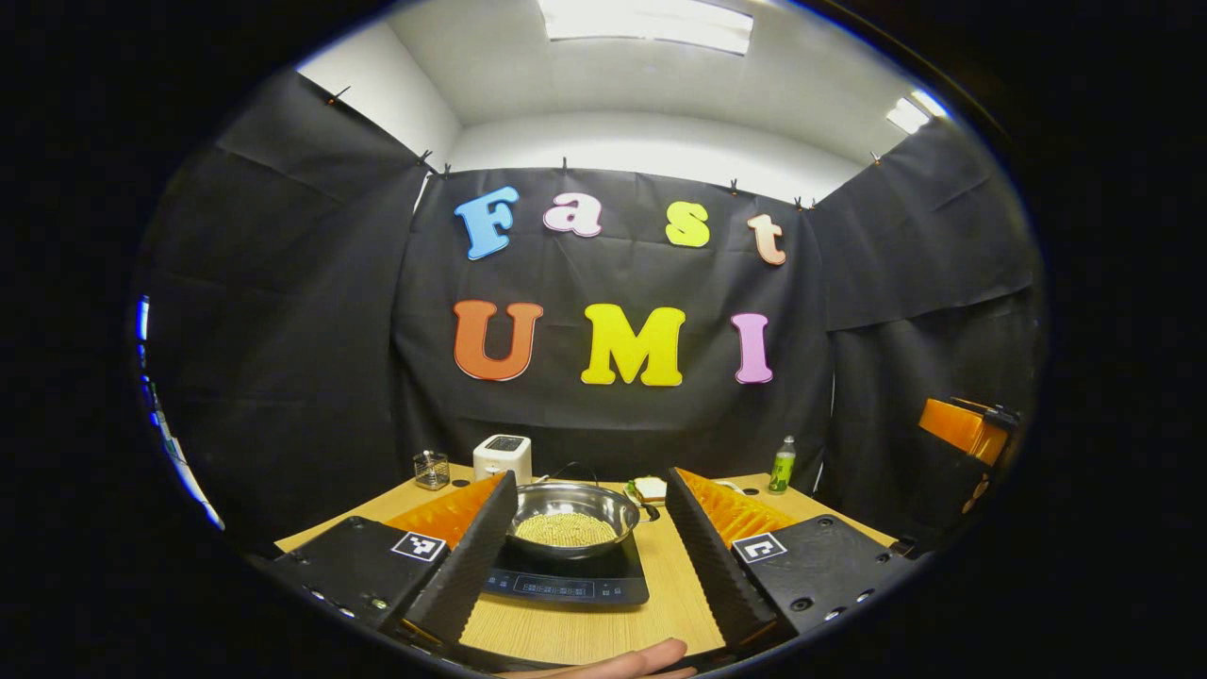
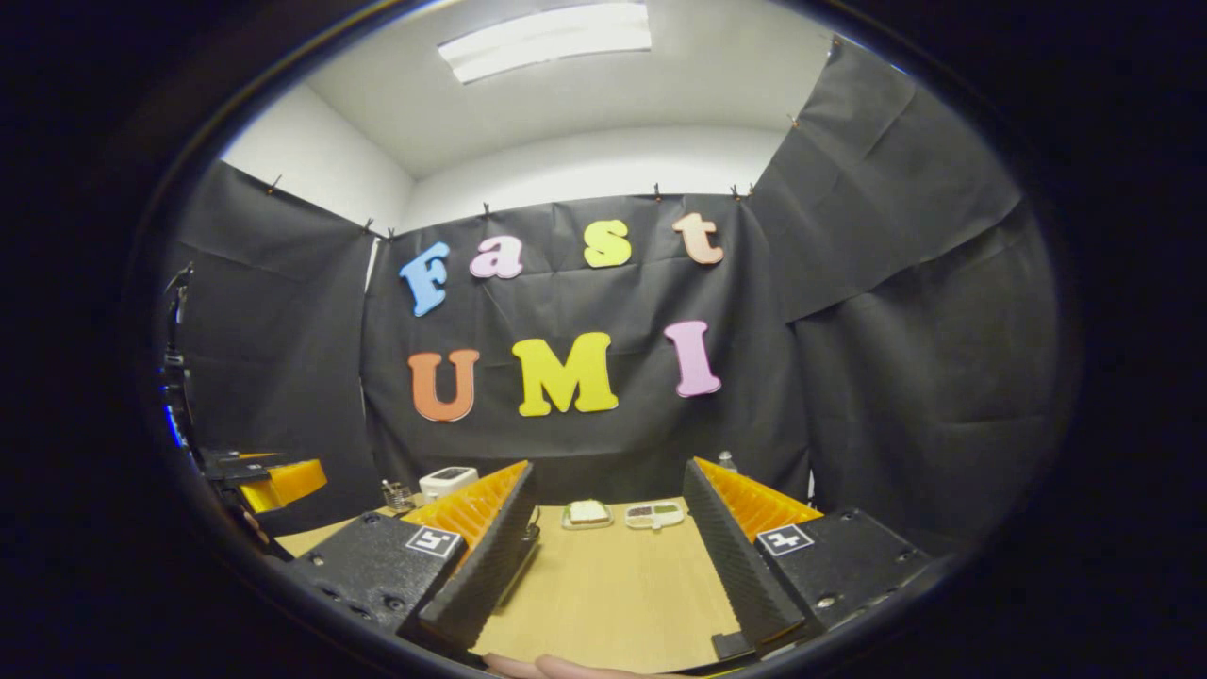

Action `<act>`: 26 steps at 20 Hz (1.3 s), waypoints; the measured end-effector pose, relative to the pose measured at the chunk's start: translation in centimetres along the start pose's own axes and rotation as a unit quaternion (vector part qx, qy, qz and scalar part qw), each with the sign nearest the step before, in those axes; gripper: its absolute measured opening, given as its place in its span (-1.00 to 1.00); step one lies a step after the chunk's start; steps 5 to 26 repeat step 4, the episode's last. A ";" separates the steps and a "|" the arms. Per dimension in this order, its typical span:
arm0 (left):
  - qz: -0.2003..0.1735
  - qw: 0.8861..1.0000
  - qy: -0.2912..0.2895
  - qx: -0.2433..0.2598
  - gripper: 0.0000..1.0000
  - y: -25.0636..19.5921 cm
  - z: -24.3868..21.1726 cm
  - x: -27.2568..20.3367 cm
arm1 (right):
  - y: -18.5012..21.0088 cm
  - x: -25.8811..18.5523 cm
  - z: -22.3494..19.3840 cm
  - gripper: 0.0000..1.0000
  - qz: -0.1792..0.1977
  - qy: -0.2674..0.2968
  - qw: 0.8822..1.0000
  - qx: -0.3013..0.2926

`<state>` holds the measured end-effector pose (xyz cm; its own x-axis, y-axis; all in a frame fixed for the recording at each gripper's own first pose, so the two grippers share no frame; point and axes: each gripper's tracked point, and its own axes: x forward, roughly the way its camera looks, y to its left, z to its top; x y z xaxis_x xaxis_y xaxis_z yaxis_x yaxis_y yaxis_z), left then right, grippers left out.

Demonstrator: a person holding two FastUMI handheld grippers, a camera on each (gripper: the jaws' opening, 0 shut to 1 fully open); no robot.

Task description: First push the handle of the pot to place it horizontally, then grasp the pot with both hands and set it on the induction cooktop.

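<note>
Left tool point(image 1: 585, 547): fingers apart, empty, well back from pot point(image 1: 571, 518). Right tool point(image 2: 608, 566): fingers apart, empty. Pot: on induction cooktop point(image 1: 566, 580), grain-filled; likely heavy, slick steel; grip opposite rim edges, keep level.

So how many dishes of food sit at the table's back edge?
2: a plate with a sandwich and, just right of it, a divided tray. Others may hide behind the fingers.

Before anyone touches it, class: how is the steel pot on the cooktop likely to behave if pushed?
The pot looks like smooth metal on the glossy induction cooktop, so it would probably slide easily. Its wide, shallow shape suggests little tipping. The small grains inside may shift.
</note>
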<state>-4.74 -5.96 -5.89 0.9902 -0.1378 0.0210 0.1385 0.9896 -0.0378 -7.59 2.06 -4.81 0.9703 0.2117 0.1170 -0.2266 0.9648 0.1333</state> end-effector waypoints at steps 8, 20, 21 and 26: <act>0.005 1.000 0.005 -0.003 0.89 0.2 -0.6 0.2 | -0.4 0.0 -0.2 0.90 0.000 -0.004 1.000 0.003; 0.005 1.000 0.005 -0.003 0.89 0.2 -0.6 0.2 | -0.4 0.0 -0.2 0.90 0.000 -0.004 1.000 0.003; 0.005 1.000 0.005 -0.003 0.89 0.2 -0.6 0.2 | -0.4 0.0 -0.2 0.90 0.000 -0.004 1.000 0.003; 0.005 1.000 0.005 -0.003 0.89 0.2 -0.6 0.2 | -0.4 0.0 -0.2 0.90 0.000 -0.004 1.000 0.003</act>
